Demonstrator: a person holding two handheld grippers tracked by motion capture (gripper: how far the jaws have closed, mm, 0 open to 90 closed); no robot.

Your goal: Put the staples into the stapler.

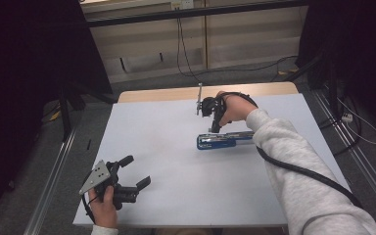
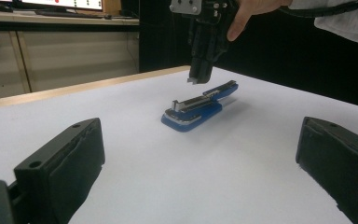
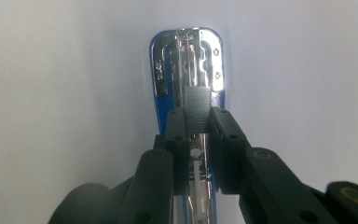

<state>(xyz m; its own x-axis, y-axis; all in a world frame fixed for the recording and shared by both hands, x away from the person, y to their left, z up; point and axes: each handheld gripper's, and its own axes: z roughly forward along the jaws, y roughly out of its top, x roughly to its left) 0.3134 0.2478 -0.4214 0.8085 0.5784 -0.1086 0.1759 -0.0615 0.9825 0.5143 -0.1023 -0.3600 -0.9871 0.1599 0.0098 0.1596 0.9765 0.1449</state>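
Hovering just above the blue stapler (image 1: 223, 140) near the table's (image 1: 166, 186) middle, the right gripper (image 3: 196, 114) pinches a small strip of staples (light, brittle, best held by its sides), while the left gripper (image 1: 134, 171), well apart, gapes wide and empty

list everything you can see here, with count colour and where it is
stapler: one, blue base with metal top, opened out flat on the table right of centre
strip of staples: one, grey, pinched in the right claw above the stapler
table: one, white top with a wooden far edge
cables: several, black, on the floor beyond the table
left claw: black, open, near left corner
right claw: black, shut on the strip, pointing down over the stapler
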